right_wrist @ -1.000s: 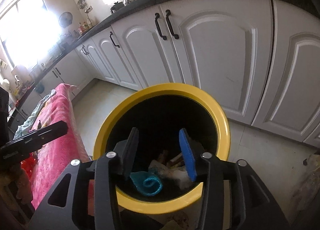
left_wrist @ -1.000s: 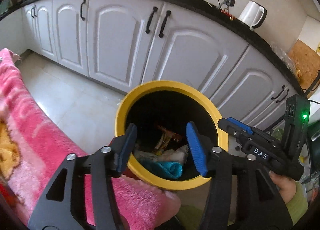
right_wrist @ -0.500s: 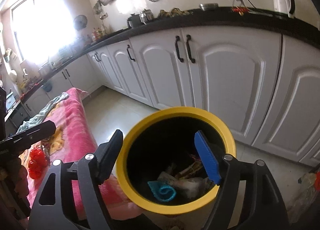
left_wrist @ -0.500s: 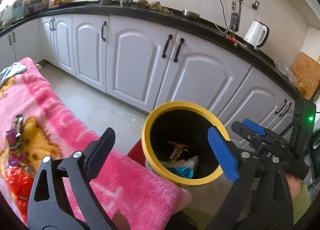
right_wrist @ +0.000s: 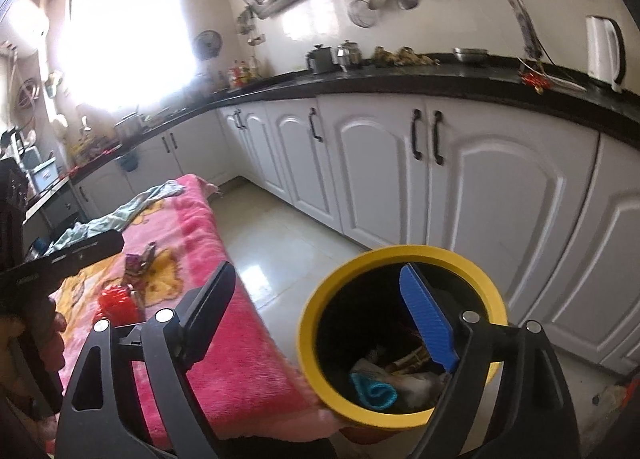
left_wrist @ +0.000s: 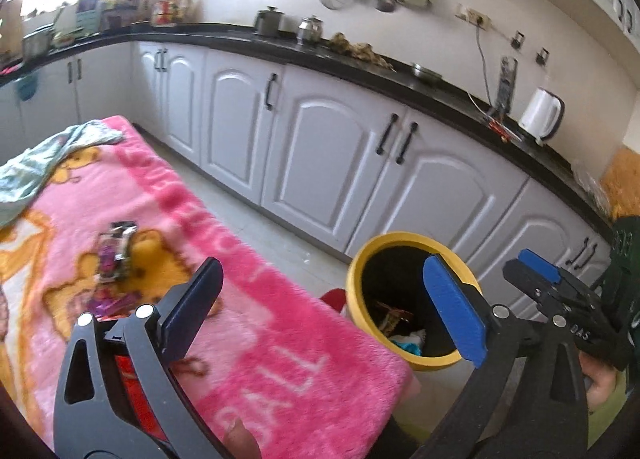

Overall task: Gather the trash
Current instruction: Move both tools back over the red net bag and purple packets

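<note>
A: Left gripper (left_wrist: 324,307)?
B: Spread wide, nothing between the fingers. Black finger (left_wrist: 192,305) low on the left side, blue-padded finger (left_wrist: 454,309) on the right side.

A: Right gripper (right_wrist: 324,319)?
B: Also spread wide, also holding nothing. Seen again at the far right edge of the left wrist view (left_wrist: 560,299), gripped by a hand (left_wrist: 600,379).

A: And the bin?
B: Yellow-rimmed bin (left_wrist: 404,239) ahead and to the right of the left gripper, partly behind its blue finger. From the right wrist (right_wrist: 316,323), straight ahead and below, with the blue finger over the opening. Stands on the floor just beside the edge of the pink blanket (left_wrist: 256,279).

A: Inside it?
B: Crumpled trash: a teal scrap (right_wrist: 374,389) at the bottom, pale paper beside it, some brownish wrappers. Hard to tell more in the dark.

A: Still out on the blanket?
B: Shiny wrapper (left_wrist: 116,249) ahead and to the left of the left gripper, well apart from the bin. Red crumpled piece (right_wrist: 116,301) nearer, just left of the right gripper's black finger (right_wrist: 208,309); in the left wrist view mostly hidden behind the black finger's frame. Pale green cloth (left_wrist: 44,163) at the far end of the blanket.

A: Beyond?
B: White cabinets (left_wrist: 320,155) under a black counter, white kettle (left_wrist: 540,115) far ahead to the right.
</note>
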